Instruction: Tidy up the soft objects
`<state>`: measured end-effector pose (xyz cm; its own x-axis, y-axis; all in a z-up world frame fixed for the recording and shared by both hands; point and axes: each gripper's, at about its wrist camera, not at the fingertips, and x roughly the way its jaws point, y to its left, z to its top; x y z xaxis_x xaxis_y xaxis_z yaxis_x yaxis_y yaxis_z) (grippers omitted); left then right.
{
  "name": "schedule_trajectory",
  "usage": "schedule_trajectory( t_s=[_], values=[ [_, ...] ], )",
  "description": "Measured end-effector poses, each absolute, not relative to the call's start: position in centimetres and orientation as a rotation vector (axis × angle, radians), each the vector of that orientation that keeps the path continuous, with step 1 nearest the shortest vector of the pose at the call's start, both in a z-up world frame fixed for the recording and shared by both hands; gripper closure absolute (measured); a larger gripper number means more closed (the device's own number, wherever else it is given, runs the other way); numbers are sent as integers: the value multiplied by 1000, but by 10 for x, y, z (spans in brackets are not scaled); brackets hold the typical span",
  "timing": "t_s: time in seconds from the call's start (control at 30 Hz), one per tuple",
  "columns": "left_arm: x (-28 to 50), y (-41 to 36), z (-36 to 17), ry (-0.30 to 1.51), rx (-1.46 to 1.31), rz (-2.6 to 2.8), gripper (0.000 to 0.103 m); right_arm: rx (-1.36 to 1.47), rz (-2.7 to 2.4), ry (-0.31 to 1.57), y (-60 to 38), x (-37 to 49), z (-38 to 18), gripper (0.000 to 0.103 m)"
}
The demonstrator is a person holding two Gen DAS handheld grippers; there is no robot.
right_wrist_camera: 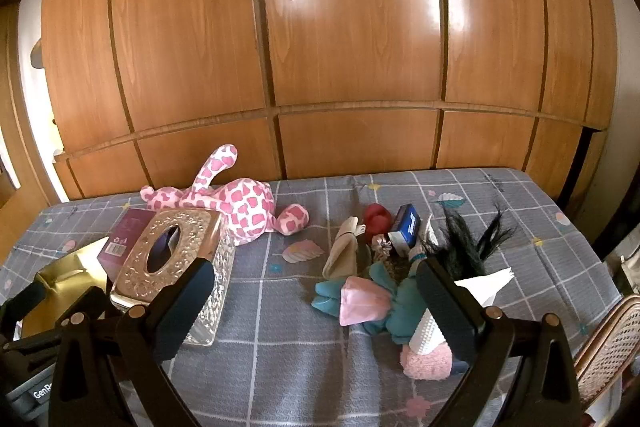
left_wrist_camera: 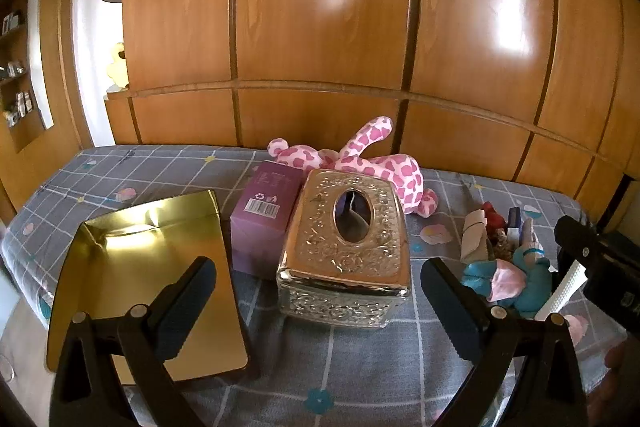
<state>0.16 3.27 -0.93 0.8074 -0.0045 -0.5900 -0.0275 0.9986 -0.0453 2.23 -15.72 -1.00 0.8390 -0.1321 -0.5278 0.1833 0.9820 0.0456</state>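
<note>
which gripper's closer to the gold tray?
Left. The left gripper hangs right over the gold tray, one of its fingers overlapping it; the right gripper sits further right, by the doll pile.

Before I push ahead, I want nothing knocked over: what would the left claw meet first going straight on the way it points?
Probably the silver tissue box, centred between the open left claw fingers, though depth is hard to judge.

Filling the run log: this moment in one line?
left gripper: open | right gripper: open | pink plush toy: on bed, untouched
</note>
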Motion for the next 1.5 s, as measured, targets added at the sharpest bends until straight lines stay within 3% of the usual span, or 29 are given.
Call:
schedule_trajectory(
  t_s=[1.0,1.5],
  values=[
    [-2,28,-12,637,-46,-4,0,113,-186,538,-164,21,-7,0],
    [3,3,-13,653,19,-123,0,206,-305,519,-233,17,-3,0]
  ],
)
